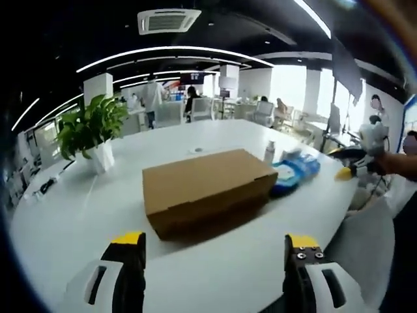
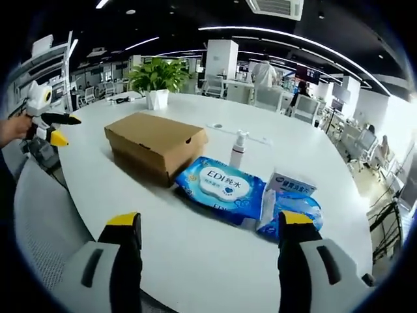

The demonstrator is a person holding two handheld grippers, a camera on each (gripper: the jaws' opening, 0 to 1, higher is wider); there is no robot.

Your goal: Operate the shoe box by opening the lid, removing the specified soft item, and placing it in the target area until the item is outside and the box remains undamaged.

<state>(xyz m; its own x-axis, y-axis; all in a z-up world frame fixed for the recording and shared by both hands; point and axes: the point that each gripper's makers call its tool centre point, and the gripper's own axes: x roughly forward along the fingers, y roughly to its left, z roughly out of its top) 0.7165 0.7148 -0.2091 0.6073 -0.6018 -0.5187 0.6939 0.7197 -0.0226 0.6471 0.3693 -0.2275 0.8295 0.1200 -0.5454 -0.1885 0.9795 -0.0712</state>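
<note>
Left gripper view: we see a potted plant (image 1: 91, 134) at far left on the white bench (image 1: 78, 222), well apart from the shoe box (image 1: 205, 189). The box sits mid-bench, lid shut, flat, cardboard looks intact. Our left claw (image 1: 216, 251) hangs above the near bench edge short of the box, jaws spread wide, gripping nothing. Just right of the box lies a blue wipes pack (image 1: 294, 172), touching or nearly touching its right end; we can't tell which. A small white bottle (image 1: 269, 152) stands upright behind the pack. At far right the right claw (image 1: 348, 163) comes in off the bench edge, held by a hand (image 1: 394, 163); from this side we can't tell its jaw gap.

Right gripper view: at far left the left claw (image 2: 55, 127) sits off the bench (image 2: 195, 261) edge. The plant (image 2: 158, 78) stands at the back, the shoe box (image 2: 155, 145) in front of it, lid closed. Blue wipes pack (image 2: 221, 189) lies just beside the box's near corner, bottle (image 2: 238, 151) upright behind it. A second blue-and-white pack (image 2: 291, 199) lies against the first, right of it. Our right claw (image 2: 208, 244) hangs above the near bench, jaws wide apart, empty. The soft item isn't visible outside the box.
</note>
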